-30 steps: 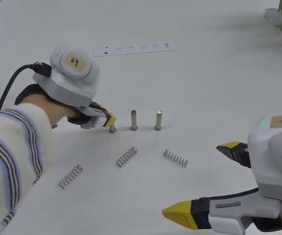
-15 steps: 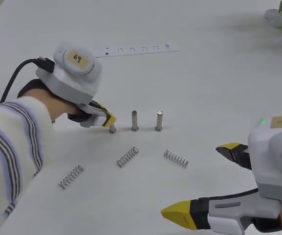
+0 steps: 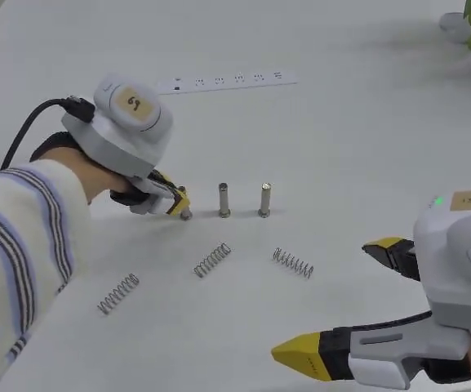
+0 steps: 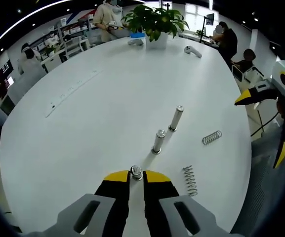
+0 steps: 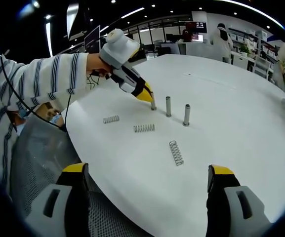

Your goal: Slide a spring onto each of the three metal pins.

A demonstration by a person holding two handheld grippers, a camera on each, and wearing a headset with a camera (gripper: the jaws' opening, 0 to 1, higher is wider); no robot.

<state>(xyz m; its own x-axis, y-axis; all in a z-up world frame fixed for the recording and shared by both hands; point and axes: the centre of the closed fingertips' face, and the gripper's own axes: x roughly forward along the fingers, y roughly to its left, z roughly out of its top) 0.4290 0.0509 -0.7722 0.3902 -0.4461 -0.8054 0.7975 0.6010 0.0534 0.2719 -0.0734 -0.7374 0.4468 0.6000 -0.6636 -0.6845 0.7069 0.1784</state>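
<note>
Compared with a second ago, the left gripper (image 3: 182,206) has sunk slightly, so that its yellow tips are now level with the short silver metal pin on the left (image 3: 186,214) rather than just above it; the pins and springs have not moved. That pin is partly hidden behind a yellow tip in the head view, whereas in the left gripper view its rounded head is seen squarely between the two tips, the jaws drawn in to a narrow gap and pressed against it on both sides. The taller middle silver pin (image 3: 224,200) and the right silver pin (image 3: 265,199) stand upright in a row beside it, both bare, on the white round table (image 3: 341,147). Three small coiled wire springs lie flat on the near side of the pins: the left spring (image 3: 118,294), the middle spring (image 3: 211,260) and the right spring (image 3: 292,263). The right gripper (image 3: 333,300) is held at the near right, well apart from the right spring, its jaws spread wide and nothing held. A white power strip (image 3: 227,81) lies at the far side. A green potted plant (image 4: 154,19) is seen across the table in the left gripper view.
</note>
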